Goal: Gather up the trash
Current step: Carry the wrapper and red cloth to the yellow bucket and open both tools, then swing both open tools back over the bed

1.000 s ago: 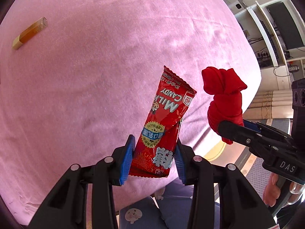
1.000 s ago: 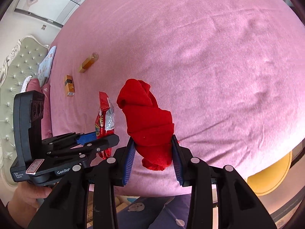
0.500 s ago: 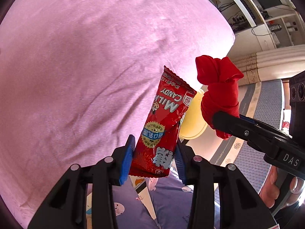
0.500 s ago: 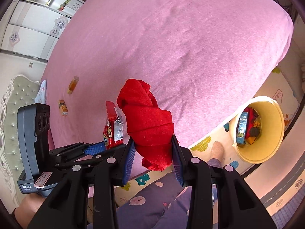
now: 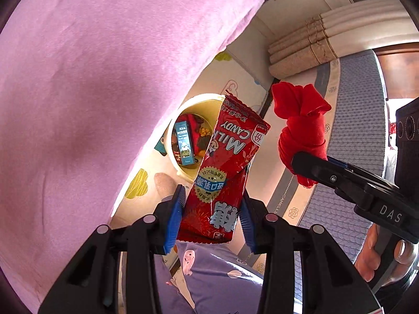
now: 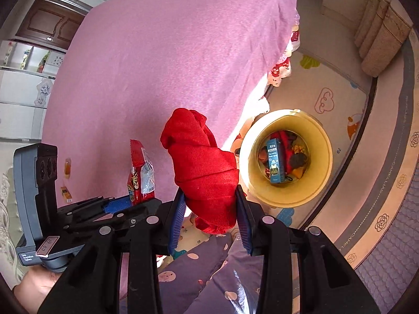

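Below, yellow bin [image 6: 324, 157] holds trash beside pink bed [image 6: 170, 60].

A pink bedspread [image 6: 162, 60] covers the bed. Beside it a pale play mat [image 6: 337, 99] with cartoon clouds lies on the floor, bordered by a grey patterned rug [image 5: 356, 141]. Rolled beige mats [image 5: 309, 49] lie stacked near the wall. White cabinets [image 6: 23, 91] stand beyond the bed.
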The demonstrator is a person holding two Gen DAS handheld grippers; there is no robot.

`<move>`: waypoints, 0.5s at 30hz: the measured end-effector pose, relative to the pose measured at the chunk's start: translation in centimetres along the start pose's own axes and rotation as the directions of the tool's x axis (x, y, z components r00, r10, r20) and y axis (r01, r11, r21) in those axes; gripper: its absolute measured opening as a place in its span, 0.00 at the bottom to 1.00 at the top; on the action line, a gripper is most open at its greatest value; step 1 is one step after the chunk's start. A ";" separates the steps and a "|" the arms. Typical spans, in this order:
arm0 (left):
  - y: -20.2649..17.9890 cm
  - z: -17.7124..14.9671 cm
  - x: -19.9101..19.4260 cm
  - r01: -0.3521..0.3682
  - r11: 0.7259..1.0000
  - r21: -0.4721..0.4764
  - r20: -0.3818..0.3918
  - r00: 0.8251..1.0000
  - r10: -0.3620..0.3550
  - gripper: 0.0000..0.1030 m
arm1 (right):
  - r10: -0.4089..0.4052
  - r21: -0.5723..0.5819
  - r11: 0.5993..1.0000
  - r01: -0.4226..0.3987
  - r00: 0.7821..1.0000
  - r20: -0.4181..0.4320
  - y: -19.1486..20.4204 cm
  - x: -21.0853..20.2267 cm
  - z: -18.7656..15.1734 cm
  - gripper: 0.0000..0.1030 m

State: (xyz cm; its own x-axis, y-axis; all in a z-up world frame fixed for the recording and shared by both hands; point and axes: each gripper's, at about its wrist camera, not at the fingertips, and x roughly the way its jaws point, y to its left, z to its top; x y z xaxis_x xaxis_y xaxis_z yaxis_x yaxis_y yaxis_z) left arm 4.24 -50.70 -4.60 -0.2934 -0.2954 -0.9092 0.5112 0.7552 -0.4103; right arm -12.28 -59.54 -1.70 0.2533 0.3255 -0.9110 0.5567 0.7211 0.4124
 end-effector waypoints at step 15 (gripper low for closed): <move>-6.2 2.3 6.2 0.007 0.998 0.069 -0.091 0.996 -0.001 0.67 | 0.000 0.156 0.988 -0.001 1.000 0.006 -9.5 -1.6 1.3 0.40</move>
State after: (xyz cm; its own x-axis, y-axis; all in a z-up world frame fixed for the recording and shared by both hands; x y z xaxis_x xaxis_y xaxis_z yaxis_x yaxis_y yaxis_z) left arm 1.14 -58.61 -7.81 -0.3663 -0.2417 -0.8986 0.5635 0.7109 -0.4209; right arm -16.95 -67.69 -4.20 0.2585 0.3218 -0.9108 0.6728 0.6166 0.4088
